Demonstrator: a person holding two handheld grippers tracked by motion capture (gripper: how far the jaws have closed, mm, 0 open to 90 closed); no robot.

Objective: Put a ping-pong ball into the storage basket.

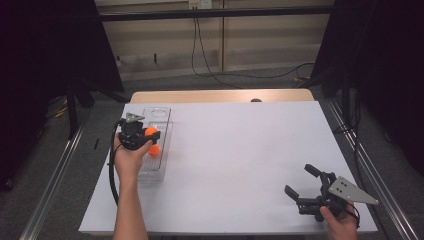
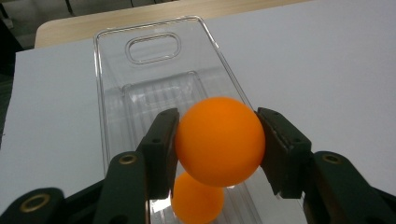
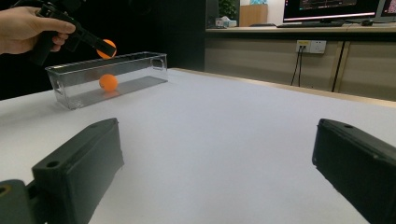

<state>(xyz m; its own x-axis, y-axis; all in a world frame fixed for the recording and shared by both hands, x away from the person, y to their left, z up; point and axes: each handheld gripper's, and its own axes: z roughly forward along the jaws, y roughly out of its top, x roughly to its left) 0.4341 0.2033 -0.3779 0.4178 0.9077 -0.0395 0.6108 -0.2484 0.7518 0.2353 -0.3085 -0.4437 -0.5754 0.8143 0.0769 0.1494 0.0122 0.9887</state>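
White tabletop (image 1: pixel 240 150) | left gripper (image 2: pixel 217 140) clamps orange ball (image 2: pixel 218 140) right above clear bin (image 2: pixel 154 46), second ball (image 2: pixel 196 203) inside directly below | right gripper (image 1: pixel 302 182) wide open, empty, well apart

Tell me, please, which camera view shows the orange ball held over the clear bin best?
The left gripper view: the held ball is large and sharp there, pinched between both fingers above the clear bin. The high view shows it small and partly covered by the left gripper; the right gripper view shows it far off.
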